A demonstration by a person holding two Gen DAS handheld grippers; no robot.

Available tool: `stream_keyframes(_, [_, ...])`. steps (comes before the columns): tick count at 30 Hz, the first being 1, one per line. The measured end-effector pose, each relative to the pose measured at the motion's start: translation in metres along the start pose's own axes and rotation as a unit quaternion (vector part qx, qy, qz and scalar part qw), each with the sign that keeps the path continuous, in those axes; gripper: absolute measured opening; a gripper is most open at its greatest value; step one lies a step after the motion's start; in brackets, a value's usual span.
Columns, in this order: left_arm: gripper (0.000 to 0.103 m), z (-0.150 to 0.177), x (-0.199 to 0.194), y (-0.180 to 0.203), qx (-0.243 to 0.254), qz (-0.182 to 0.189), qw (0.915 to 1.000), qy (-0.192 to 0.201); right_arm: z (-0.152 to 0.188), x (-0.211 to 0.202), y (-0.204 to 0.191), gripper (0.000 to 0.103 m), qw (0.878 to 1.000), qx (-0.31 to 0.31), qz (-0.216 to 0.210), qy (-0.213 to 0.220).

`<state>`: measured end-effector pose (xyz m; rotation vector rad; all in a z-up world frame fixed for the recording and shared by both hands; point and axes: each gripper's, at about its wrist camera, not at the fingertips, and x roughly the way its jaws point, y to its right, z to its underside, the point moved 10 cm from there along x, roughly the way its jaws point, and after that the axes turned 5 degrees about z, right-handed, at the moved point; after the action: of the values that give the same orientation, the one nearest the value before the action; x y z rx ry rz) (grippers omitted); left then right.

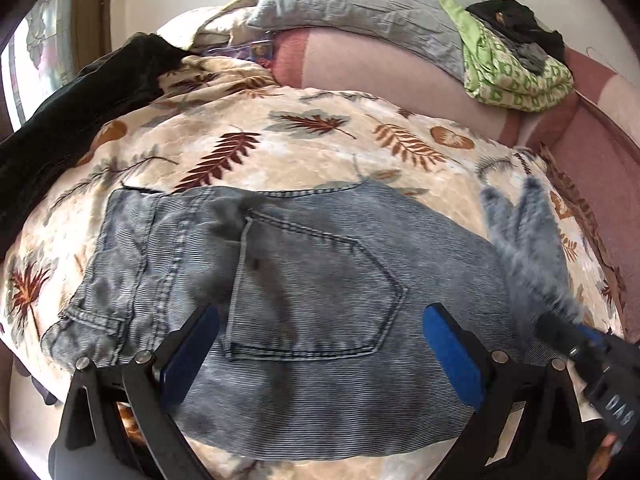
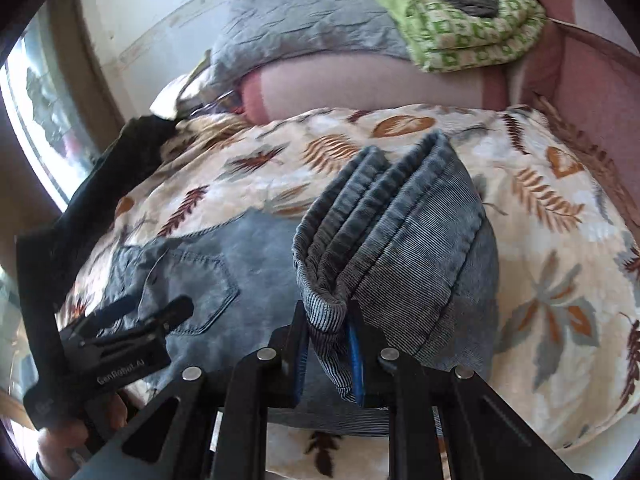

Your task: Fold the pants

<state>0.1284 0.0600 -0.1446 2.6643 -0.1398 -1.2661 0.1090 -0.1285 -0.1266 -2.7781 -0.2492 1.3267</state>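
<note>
Light blue denim pants (image 1: pixel 304 280) lie on a leaf-print blanket (image 1: pixel 280 140), back pocket up. My left gripper (image 1: pixel 320 344) is open just above the seat of the pants, its blue pads either side of the pocket, holding nothing. My right gripper (image 2: pixel 328 356) is shut on the bunched leg ends of the pants (image 2: pixel 392 232) and holds them lifted over the seat. In the left wrist view the right gripper (image 1: pixel 568 332) shows at the right with the leg ends (image 1: pixel 520 232) standing up from it. The left gripper (image 2: pixel 132 328) shows at the left of the right wrist view.
A dark garment (image 1: pixel 80 112) lies at the blanket's left edge. A grey pillow (image 1: pixel 360 12) and a folded green patterned cloth (image 1: pixel 516 76) with dark clothes on top sit at the back on a pink sofa back (image 1: pixel 400 68). A window (image 2: pixel 44 120) is on the left.
</note>
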Motion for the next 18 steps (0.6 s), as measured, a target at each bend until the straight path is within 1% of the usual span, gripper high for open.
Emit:
stream_keyframes(2, [0.101,0.004,-0.001,-0.012,-0.004,-0.006,1.0000,-0.004,0.023,0.025,-0.019,0.019,1.000,-0.013,-0.010,-0.026])
stream_keyframes(4, [0.101,0.008,0.001,-0.015,0.000,-0.007,0.9999,-0.010,0.047,0.046,-0.028,0.020,0.998,-0.019,-0.031,-0.060])
stream_keyframes(6, [0.101,0.011,0.001,-0.013,0.005,-0.007,0.9999,-0.011,0.051,0.044,-0.030,0.020,0.998,-0.036,-0.028,-0.048])
stream_keyframes(8, [0.101,0.008,0.000,-0.006,0.008,-0.001,0.9999,-0.009,0.051,0.042,-0.028,0.023,0.996,-0.031,-0.049,-0.066])
stream_keyframes(10, [0.101,0.001,-0.002,0.007,0.014,0.010,0.9998,-0.005,0.048,0.041,-0.022,0.026,0.993,-0.003,-0.080,-0.081])
stream_keyframes(11, [0.102,-0.003,-0.005,0.014,0.019,0.013,0.9997,0.000,0.048,0.038,-0.020,0.034,0.990,0.019,-0.108,-0.086])
stream_keyframes(12, [0.101,-0.007,-0.006,0.021,0.026,0.013,0.9996,0.003,0.048,0.034,-0.018,0.046,0.986,0.043,-0.136,-0.090])
stream_keyframes(14, [0.101,-0.015,-0.009,0.037,0.040,0.022,0.9990,0.006,0.046,0.021,-0.015,0.053,0.975,0.088,-0.185,-0.089])
stream_keyframes(16, [0.101,-0.022,-0.012,0.054,0.051,0.033,0.9981,0.011,0.041,0.005,0.001,0.056,0.965,0.129,-0.216,-0.077])
stream_keyframes(18, [0.101,-0.024,-0.011,0.077,0.064,0.052,0.9966,0.009,0.030,-0.010,0.031,0.058,0.957,0.173,-0.225,-0.054])
